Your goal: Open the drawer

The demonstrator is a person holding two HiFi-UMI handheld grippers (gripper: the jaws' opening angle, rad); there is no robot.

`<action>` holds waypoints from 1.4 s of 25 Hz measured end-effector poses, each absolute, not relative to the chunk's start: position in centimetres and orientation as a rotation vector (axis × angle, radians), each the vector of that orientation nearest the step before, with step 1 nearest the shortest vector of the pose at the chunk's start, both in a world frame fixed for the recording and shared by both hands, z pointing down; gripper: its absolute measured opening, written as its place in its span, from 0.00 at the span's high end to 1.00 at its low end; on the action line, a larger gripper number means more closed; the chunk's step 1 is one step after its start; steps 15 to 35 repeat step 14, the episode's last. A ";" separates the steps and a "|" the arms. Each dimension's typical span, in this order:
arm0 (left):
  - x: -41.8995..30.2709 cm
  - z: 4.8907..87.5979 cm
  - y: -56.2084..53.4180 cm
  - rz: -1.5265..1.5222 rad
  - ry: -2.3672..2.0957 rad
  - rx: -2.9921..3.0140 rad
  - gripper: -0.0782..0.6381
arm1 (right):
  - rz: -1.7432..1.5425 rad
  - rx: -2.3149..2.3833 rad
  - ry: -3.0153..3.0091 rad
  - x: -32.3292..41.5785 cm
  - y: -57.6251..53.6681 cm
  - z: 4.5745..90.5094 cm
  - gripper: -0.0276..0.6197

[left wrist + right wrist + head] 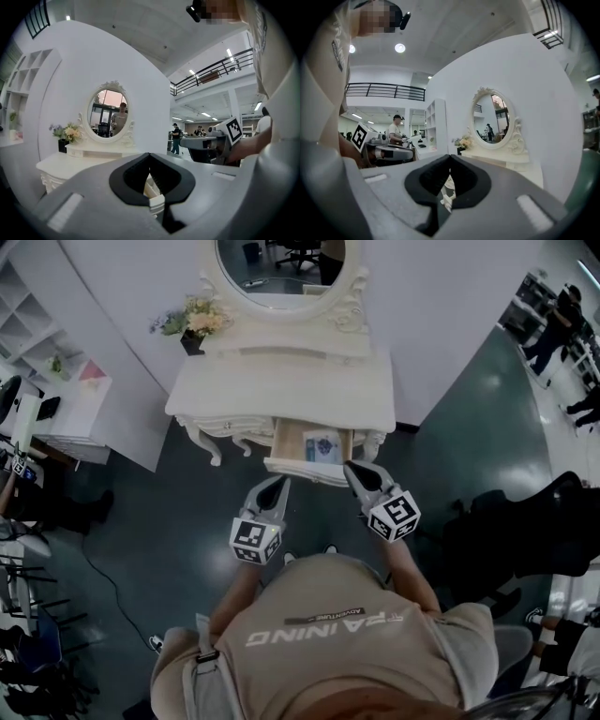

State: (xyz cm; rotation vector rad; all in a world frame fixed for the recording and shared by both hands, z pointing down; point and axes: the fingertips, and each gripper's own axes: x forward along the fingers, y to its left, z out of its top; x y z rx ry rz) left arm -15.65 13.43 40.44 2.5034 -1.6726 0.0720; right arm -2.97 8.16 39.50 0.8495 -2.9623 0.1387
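Observation:
A white dressing table (pixel 281 390) with an oval mirror (pixel 279 268) stands against the wall. Its middle drawer (pixel 292 439) is pulled out toward me, with a printed booklet (pixel 323 446) lying inside. My left gripper (pixel 281 483) hovers just in front of the drawer's left front corner, jaws shut and empty. My right gripper (pixel 349 468) hangs at the drawer's right front corner, also shut with nothing in it. In the left gripper view the shut left gripper (pixel 150 154) points level at the table (pixel 70 164). The right gripper (pixel 450 157) likewise faces the mirror (pixel 494 118).
A dark vase of flowers (pixel 199 320) sits on the table's back left. A white shelf unit (pixel 66 399) stands at the left, a dark chair (pixel 534 521) at the right. A cable (pixel 103 577) runs over the dark floor. People stand at the far right (pixel 561 320).

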 end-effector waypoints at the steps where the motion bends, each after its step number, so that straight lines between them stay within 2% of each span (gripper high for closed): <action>1: -15.4 40.4 13.4 0.081 -1.666 2.522 0.89 | 0.097 0.831 -2.951 -3.2 8.4 39.5 0.95; 5: -14.6 40.4 13.2 0.083 -1.643 2.550 0.89 | 0.004 0.793 -2.904 -3.7 9.4 39.8 0.95; 14: -13.4 41.5 13.0 0.118 -1.549 2.572 0.89 | 0.171 0.799 -2.926 -3.5 9.3 40.8 0.95; 35: -13.4 41.5 13.0 0.118 -1.549 2.572 0.89 | 0.171 0.799 -2.926 -3.5 9.3 40.8 0.95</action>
